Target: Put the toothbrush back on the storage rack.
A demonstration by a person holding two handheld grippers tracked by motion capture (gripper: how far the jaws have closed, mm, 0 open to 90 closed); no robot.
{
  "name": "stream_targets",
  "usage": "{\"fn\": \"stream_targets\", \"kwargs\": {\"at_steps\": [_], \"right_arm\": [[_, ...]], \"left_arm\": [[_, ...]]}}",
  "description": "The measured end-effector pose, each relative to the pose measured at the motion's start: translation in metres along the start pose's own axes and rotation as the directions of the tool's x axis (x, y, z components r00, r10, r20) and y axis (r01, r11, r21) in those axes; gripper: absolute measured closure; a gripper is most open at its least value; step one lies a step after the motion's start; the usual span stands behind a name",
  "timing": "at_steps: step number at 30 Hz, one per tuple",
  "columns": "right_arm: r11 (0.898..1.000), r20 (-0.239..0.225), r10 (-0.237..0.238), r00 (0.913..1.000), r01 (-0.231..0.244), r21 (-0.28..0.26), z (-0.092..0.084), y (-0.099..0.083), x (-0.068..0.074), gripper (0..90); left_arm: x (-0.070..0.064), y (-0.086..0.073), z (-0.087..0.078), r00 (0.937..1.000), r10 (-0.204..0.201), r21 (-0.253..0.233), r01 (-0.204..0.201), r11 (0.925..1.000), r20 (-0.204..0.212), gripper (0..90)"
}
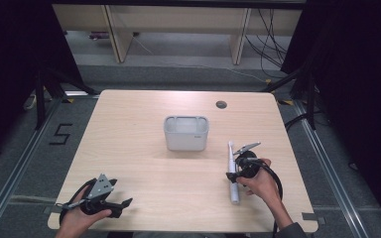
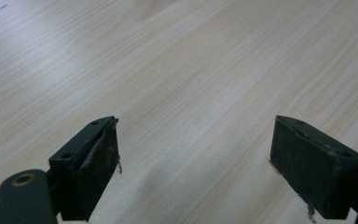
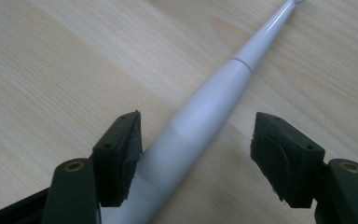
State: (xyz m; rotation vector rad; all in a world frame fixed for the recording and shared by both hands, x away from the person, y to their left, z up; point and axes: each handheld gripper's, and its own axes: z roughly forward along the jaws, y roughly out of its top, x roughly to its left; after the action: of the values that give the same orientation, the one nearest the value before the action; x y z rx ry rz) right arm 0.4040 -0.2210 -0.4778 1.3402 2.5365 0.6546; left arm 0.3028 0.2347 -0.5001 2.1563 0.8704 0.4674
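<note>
Lower left of the high view, your left gripper (image 1: 124,204) rests near the table's (image 1: 129,144) front edge, jaws spread wide over bare wood. At centre stands a grey bin (image 1: 186,132). Lower right, your right gripper (image 3: 196,154) straddles the white toothbrush (image 1: 233,173) lying flat, jaws apart, not yet clamped on it.

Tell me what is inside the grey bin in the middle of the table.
From the high view, the grey bin looks empty: pale inner walls show, with a divider near its far side. The front wall hides the near part of its floor, so something small lying there cannot be ruled out.
</note>
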Motion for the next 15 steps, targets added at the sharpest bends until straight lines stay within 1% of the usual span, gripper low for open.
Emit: {"fn": "stream_targets", "kwargs": {"at_steps": [1,3,4,5,6,7,8,9,10,11,13,15], "right_arm": [[1.000,0.005,-0.019,0.9998,0.019,0.015,0.0012,0.0011,-0.0001,36.4],[1.000,0.006,-0.012,0.9999,0.012,0.018,0.0023,0.0016,0.0007,37.3],[0.999,0.002,-0.024,0.9997,0.024,0.032,0.0039,0.0029,0.0004,40.4],[0.999,-0.002,-0.017,0.9999,0.017,0.040,0.0043,0.0035,0.0006,41.9],[0.999,-0.002,-0.017,0.9999,0.017,0.040,0.0043,0.0035,0.0006,41.9],[0.998,-0.011,-0.036,0.9993,0.037,0.041,0.0049,0.0044,-0.0013,43.0],[0.998,0.000,-0.026,0.9997,0.026,0.054,0.0053,0.0058,-0.0017,44.9],[0.998,0.000,-0.026,0.9997,0.026,0.054,0.0053,0.0058,-0.0017,44.9],[0.997,-0.012,-0.022,0.9997,0.023,0.073,0.0053,0.0070,-0.0024,48.1],[0.997,-0.012,-0.022,0.9997,0.023,0.073,0.0053,0.0070,-0.0024,48.1],[0.995,0.004,-0.015,0.9999,0.015,0.097,0.0054,0.0080,-0.0034,48.7],[0.993,-0.005,-0.022,0.9998,0.022,0.115,0.0064,0.0094,-0.0048,50.3]], "left_arm": [[0.0001,0.0003,-0.0005,1.0000,0.001,0.004,-0.001,1.0000,-0.002,15.0],[-0.0001,0.0002,-0.0002,1.0000,0.000,-0.002,0.000,1.0000,0.001,15.0],[0.0002,0.0000,0.0005,1.0000,0.000,-0.001,0.000,1.0000,-0.003,15.0],[-0.0004,0.0000,0.0006,1.0000,-0.008,-0.007,0.008,0.9999,0.001,15.0],[-0.0004,0.0000,0.0006,1.0000,-0.008,-0.007,0.008,0.9999,0.001,15.0],[0.0000,-0.0001,0.0005,1.0000,-0.002,-0.009,0.002,1.0000,0.004,15.0],[-0.0003,0.0003,-0.0007,1.0000,0.000,0.000,0.000,1.0000,0.001,15.0],[-0.0009,0.0001,0.0000,1.0000,-0.008,-0.008,0.008,0.9999,0.003,15.0],[0.0002,0.0001,-0.0001,1.0000,0.002,0.001,-0.002,1.0000,-0.003,15.0],[0.0002,0.0001,0.0000,1.0000,0.000,0.000,0.000,1.0000,0.001,15.0],[0.0000,0.0002,-0.0004,1.0000,-0.001,-0.003,0.001,1.0000,0.003,15.0],[0.0002,0.0001,0.0000,1.0000,0.000,0.000,0.000,1.0000,0.001,15.0]]}}
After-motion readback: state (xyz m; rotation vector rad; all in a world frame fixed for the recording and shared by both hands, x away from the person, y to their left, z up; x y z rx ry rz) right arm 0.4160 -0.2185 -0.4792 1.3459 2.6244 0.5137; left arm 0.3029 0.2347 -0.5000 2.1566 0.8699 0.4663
